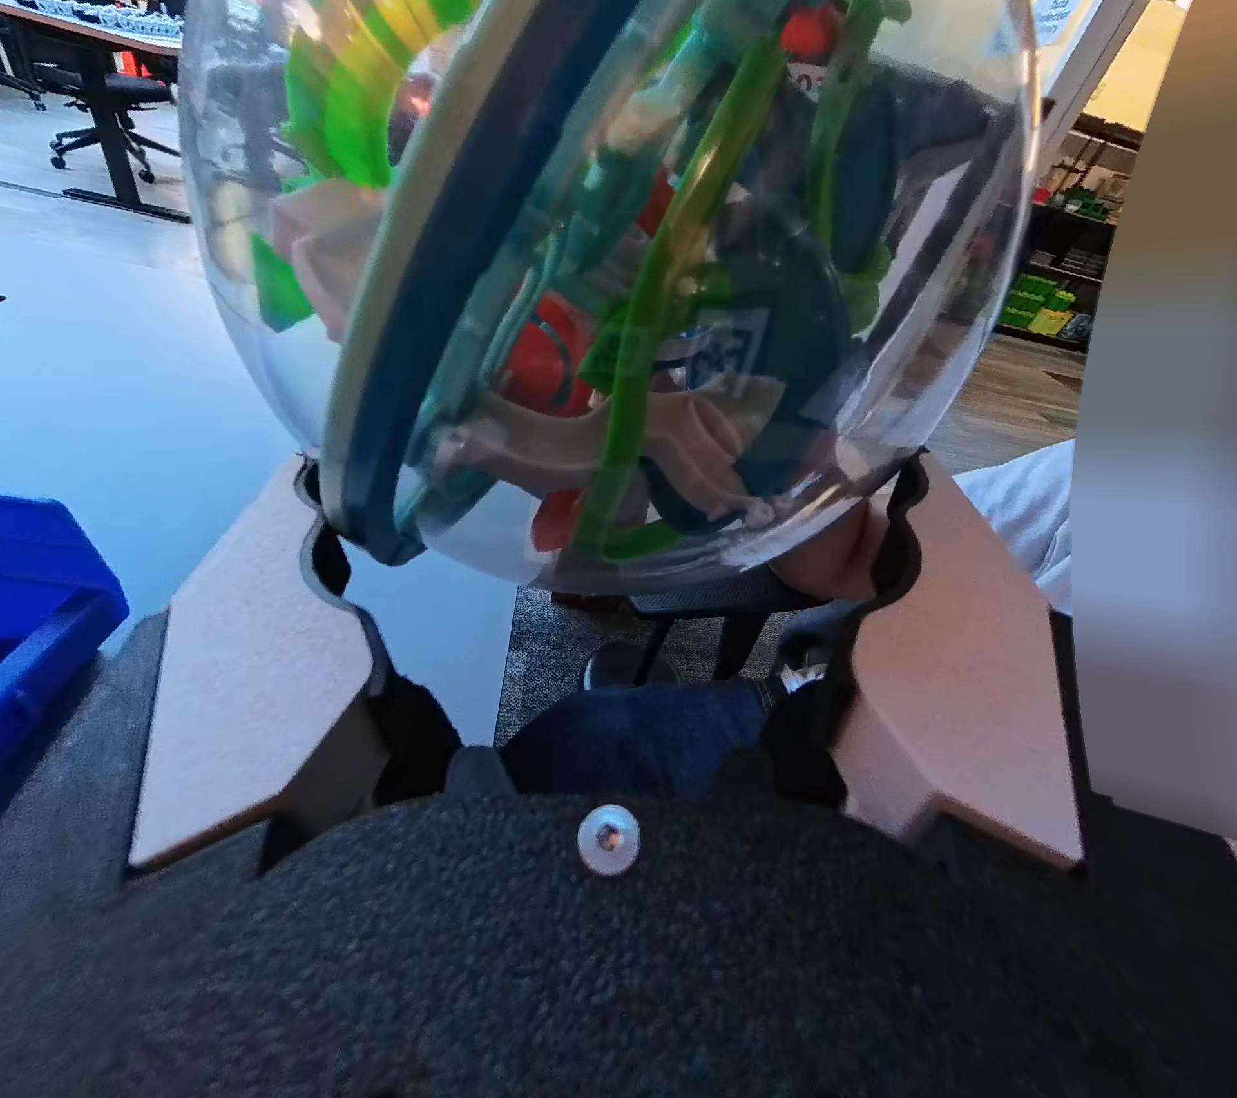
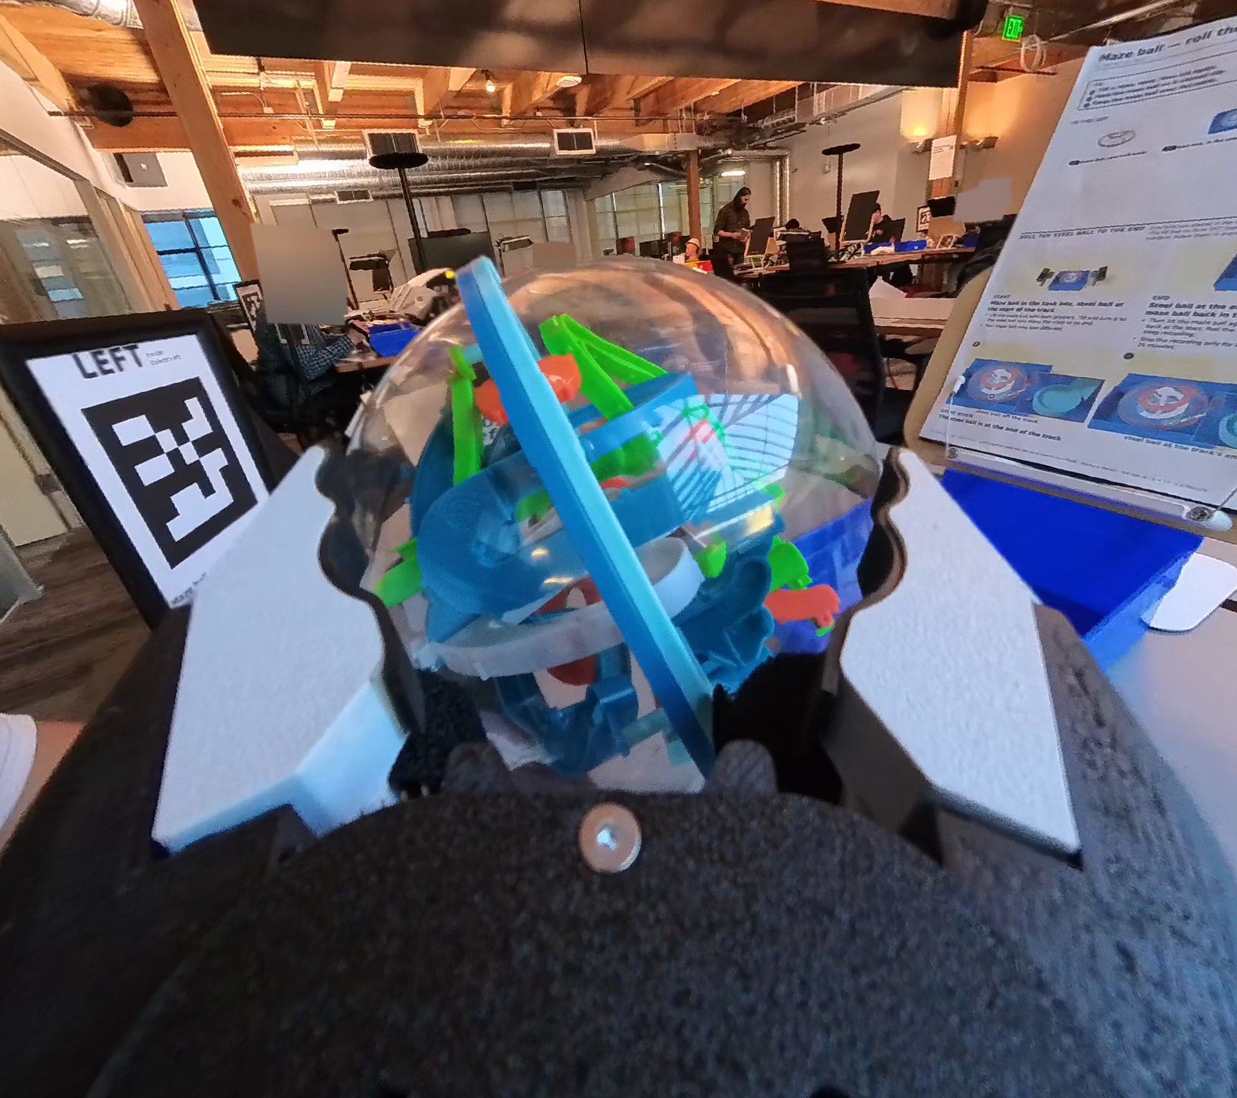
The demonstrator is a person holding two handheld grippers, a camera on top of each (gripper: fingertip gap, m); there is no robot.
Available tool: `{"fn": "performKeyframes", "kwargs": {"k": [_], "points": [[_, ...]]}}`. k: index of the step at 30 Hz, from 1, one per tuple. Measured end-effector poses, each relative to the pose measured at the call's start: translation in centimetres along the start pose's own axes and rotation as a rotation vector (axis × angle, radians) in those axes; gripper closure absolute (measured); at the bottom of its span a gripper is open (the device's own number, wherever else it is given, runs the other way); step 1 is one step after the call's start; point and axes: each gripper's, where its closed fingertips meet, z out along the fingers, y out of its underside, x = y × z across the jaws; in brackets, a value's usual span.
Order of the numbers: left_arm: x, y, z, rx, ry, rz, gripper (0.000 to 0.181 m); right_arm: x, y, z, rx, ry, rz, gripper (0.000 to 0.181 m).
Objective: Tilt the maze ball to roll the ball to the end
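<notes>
Clear plastic, the maze ball [image 1: 602, 209] sat clamped between both grippers, left gripper [image 1: 609, 503] and right gripper [image 2: 606, 530] each closed on its shell. Only the right wrist view showed the instruction sheet [image 2: 1098, 276]; only the left, a white table [image 1: 134, 329].

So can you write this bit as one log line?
maze ball: lifted, tilted | left gripper: gripping it | right gripper: gripping it | steel ball: not visible

The maze ball [image 2: 602, 503] sits between the fingers of the right gripper [image 2: 612, 530], and likewise between those of the left gripper [image 1: 612, 503]. In the right wrist view, a framed marker sign [image 2: 144, 463] stands left of the ball; an instruction sheet [image 2: 1098, 289] stands right, with a bin [image 2: 1084, 557] below it
</notes>
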Motion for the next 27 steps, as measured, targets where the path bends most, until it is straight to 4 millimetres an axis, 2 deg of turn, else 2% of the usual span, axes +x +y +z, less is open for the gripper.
{"fn": "performKeyframes", "kwargs": {"k": [8, 12, 22, 27], "points": [[-1.1, -0.1, -0.6, 0.002, -0.047, -0.025, 0.025, 1.2, 1.0, 0.4, -0.018, -0.022, 0.075, 0.033], [-2.4, 0.6, -0.5, -0.015, -0.075, -0.096, 0.025, 3.0, 2.3, 0.8, -0.037, -0.030, 0.162, 0.033], [-7.9, 4.8, -0.3, -0.063, -0.120, -0.349, 0.024, 9.1, 8.8, 2.1, -0.140, -0.009, 0.454, 0.033], [-8.4, 9.8, -0.3, -0.108, -0.144, -0.478, 0.025, 9.7, 14.2, 1.8, -0.278, -0.045, 0.557, 0.033]]}}
